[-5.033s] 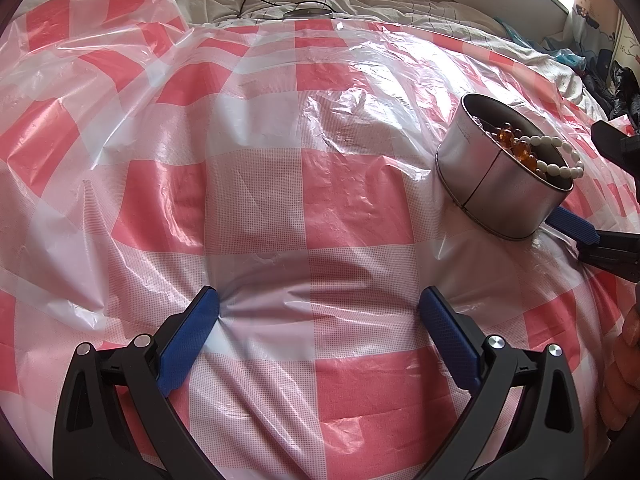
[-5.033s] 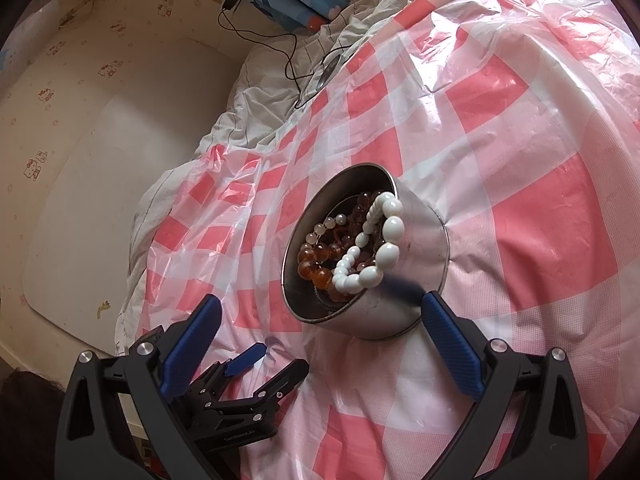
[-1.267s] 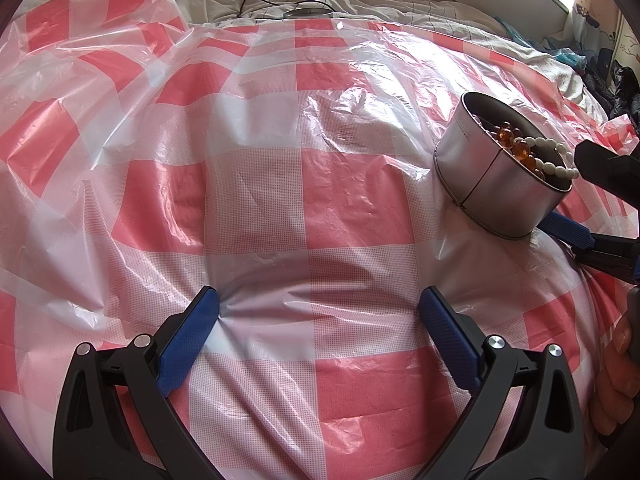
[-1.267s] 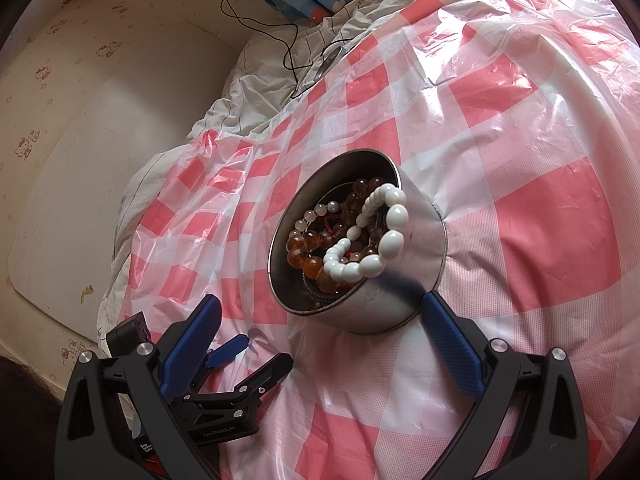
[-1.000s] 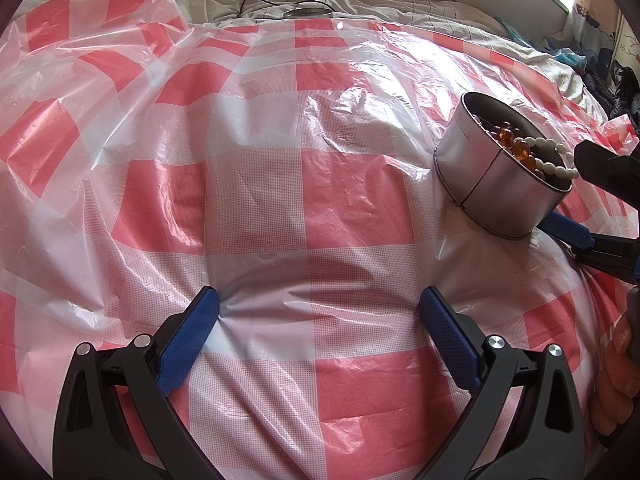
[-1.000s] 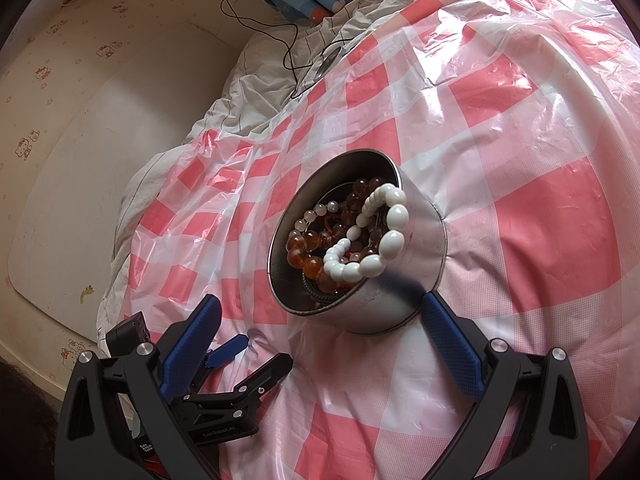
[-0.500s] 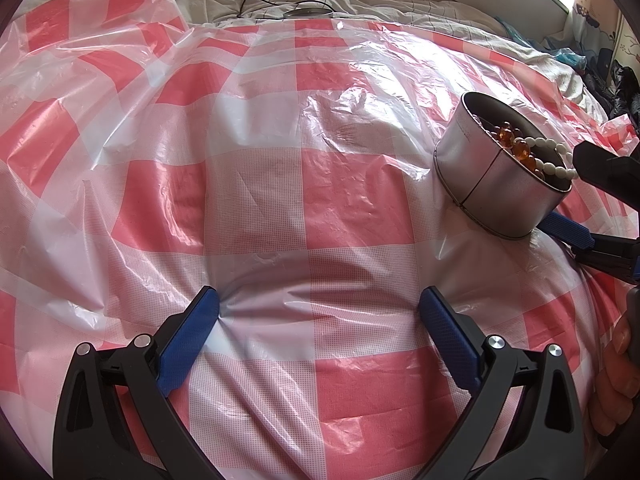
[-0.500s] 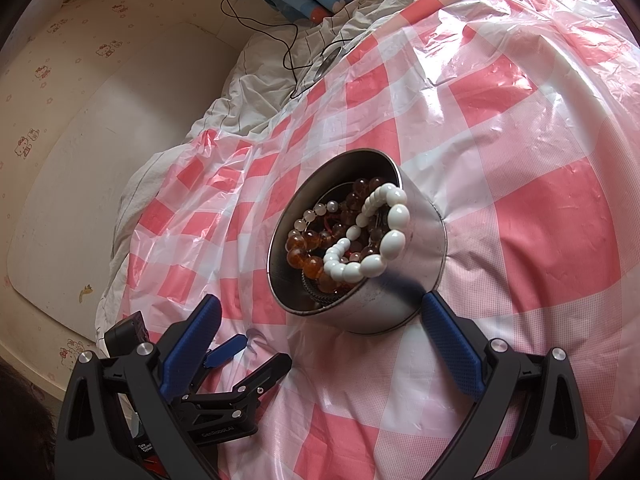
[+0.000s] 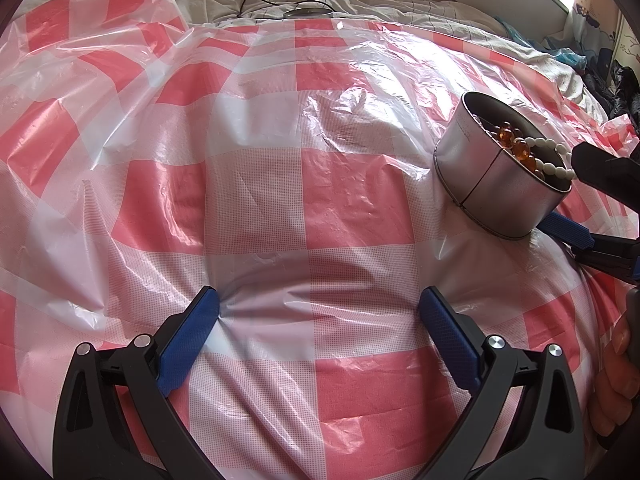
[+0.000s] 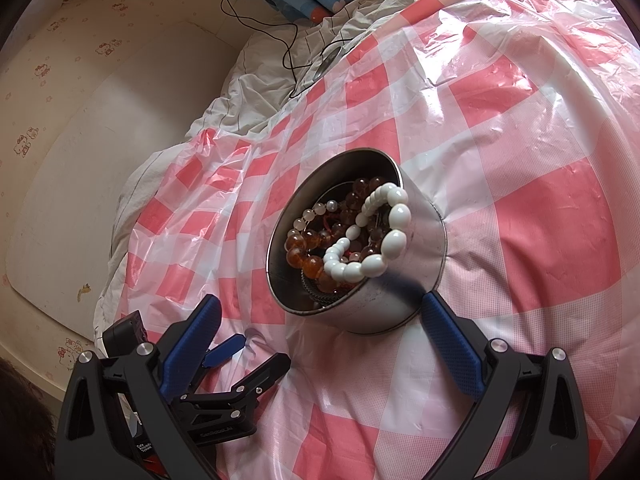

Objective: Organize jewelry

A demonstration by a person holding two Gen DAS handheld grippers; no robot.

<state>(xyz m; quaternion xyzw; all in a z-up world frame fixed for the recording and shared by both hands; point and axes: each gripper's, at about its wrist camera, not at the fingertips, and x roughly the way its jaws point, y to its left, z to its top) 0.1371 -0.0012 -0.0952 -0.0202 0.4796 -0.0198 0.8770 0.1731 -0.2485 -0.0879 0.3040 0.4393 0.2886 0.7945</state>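
Our right hand-held gripper [image 10: 320, 320] hangs empty, jaws apart, with the tin [image 10: 416, 248] of jewelry just ahead; our left hand-held gripper [image 9: 320, 312] also gapes. The white bracelet [image 10: 372, 236] drapes over the rim, probably light, floppy and slippery, so we'd pinch that raised loop.

Two black, hand-held clamp-style grippers are seen, each built from angular plastic arms with triangular cut-outs. The left gripper [image 9: 319, 314] and the right gripper [image 10: 320, 312] are both fitted with textured blue pads [image 9: 450, 336] on their fingers, and silver round-headed screws [image 9: 495, 342] are set at the pivots. Small white lettering is printed on the left gripper's body, seen from the right wrist camera; it is too small to be read.
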